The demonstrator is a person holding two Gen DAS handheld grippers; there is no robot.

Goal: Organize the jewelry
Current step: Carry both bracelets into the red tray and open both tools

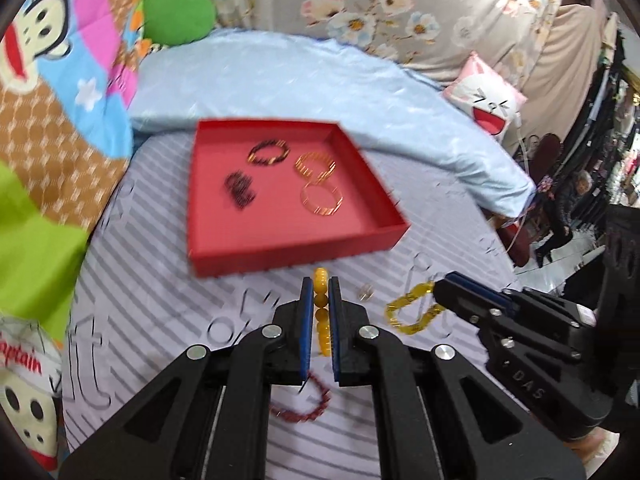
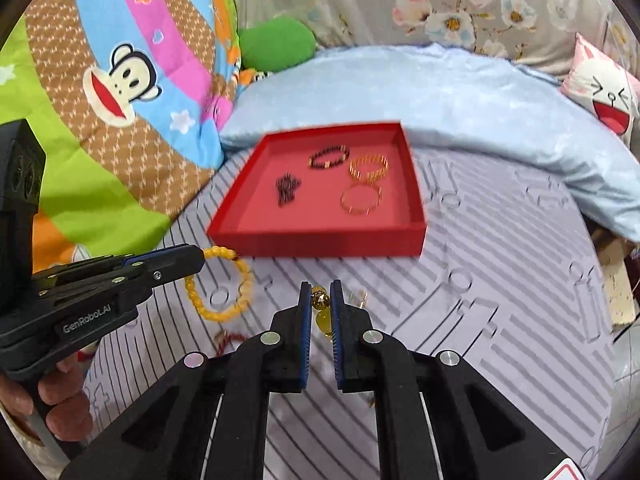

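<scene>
1. Bed surface: striped grey-white sheet, soft fabric w/ printed outlines; pale blue quilted pillow along its far edge.
2. Red tray: shallow, square, matte cardboard-like; holds a dark beaded bracelet, two thin gold-coloured bangles, and a small dark blurred piece.
3. Left gripper: black w/ blue pads, pinching a yellow bead bracelet, round glossy beads, hanging near the tray's front edge.
4. Right gripper: pinching an amber bead bracelet, translucent and faceted.
5. Red bead bracelet lies on the sheet, near edge.
</scene>
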